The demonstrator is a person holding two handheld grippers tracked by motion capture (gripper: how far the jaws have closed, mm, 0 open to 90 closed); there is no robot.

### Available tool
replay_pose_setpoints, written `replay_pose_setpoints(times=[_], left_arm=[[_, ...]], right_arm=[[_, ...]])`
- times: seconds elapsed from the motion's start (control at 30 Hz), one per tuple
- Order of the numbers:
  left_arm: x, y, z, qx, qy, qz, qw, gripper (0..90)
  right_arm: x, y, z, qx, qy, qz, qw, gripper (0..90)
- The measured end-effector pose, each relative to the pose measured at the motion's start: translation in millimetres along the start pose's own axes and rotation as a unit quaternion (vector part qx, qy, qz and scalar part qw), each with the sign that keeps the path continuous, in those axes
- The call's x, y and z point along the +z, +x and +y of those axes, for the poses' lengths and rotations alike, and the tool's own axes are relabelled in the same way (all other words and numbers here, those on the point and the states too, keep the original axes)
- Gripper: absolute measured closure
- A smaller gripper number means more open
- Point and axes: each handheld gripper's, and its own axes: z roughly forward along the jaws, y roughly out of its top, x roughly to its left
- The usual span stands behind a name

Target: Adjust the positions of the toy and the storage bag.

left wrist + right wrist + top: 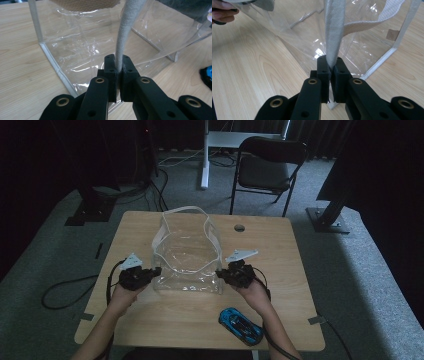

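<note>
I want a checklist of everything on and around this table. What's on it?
Surface: wooden table, with a round hole near the far edge.
Job's things: clear plastic bag standing open, white trim.
Clutter: blue toy car at the near right.
Grippers: left gripper shut on the bag's white edge strip; right gripper shut on the opposite strip.
Cables: a black cable loops on the floor at left.
Surroundings: grey carpet, folding chair behind.

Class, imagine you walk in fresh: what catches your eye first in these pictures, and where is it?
A clear plastic bag stands open mid-table, held at each side: the left claw and right claw are each shut on its white strap. A blue toy car lies near the table's front edge, beside the right forearm.
</note>
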Motion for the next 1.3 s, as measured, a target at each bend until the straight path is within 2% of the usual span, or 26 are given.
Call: replay_pose_setpoints(times=[0.3, 0.53, 0.83, 1.0, 1.3], left_arm=[[12.7, -19.2, 5.5, 0.014, 0.007, -0.026, 0.9996, 86.4], [23.6, -32.5, 8.9, 0.020, 0.006, -0.048, 0.9986, 86.4], [36.9, -51.4, 16.9, 0.038, 0.014, -0.064, 0.9971, 86.5], [44.4, -61.0, 20.2, 0.044, 0.018, -0.073, 0.9961, 86.5], [53.6, -75.6, 22.8, 0.050, 0.018, -0.088, 0.9947, 86.5]], right_arm=[[-22.7, -3.8, -18.9, 0.005, -0.003, -0.018, 0.9998, 85.6], [-39.8, -10.9, -34.8, 0.024, -0.010, -0.023, 0.9994, 85.6], [-60.2, -15.9, -52.9, 0.038, -0.014, -0.034, 0.9986, 85.5], [-70.0, -19.5, -60.9, 0.043, -0.015, -0.047, 0.9978, 85.5], [-83.8, -28.0, -72.4, 0.057, -0.018, -0.059, 0.9964, 85.5]])
